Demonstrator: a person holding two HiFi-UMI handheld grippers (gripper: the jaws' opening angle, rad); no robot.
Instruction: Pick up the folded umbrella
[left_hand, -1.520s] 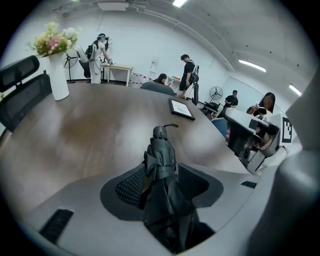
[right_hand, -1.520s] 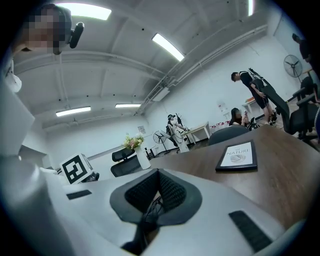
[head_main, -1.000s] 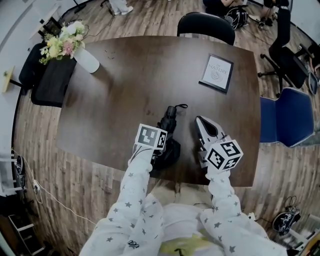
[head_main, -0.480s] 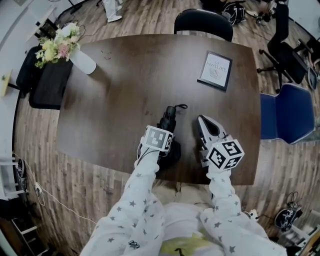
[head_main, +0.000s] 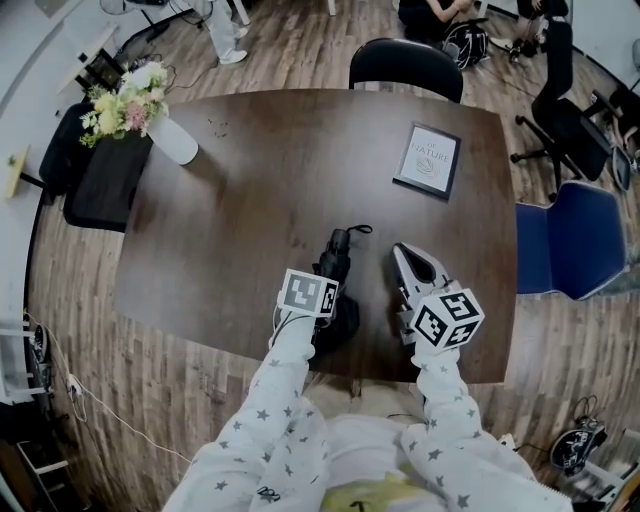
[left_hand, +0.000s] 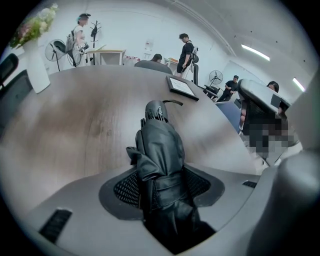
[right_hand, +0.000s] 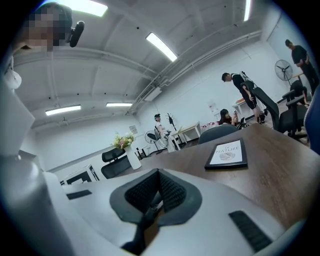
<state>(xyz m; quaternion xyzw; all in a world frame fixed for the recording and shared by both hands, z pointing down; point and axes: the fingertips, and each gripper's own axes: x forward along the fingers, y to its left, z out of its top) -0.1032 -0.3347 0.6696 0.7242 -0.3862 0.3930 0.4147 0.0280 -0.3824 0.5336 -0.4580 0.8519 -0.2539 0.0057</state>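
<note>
Near the front edge of the big dark-brown wooden table (head_main: 230, 200), the folded black fabric umbrella (head_main: 337, 252) lay flat. The left gripper (left_hand: 160, 186) had just been closing its jaws, pads squeezing the fabric. That was the grasp step; next it needed a firm hold and a clean lift. The right gripper (right_hand: 157, 192) sat clenched and empty, just beside. Versus 1 second back, only that squeeze was new; the umbrella hadn't budged.

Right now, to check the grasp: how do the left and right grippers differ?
The left gripper tilts steeply down; the right gripper lies nearly level. The left's jaws have just been closing and grip the folded umbrella; the right's are together on nothing. Both are over the table.
</note>
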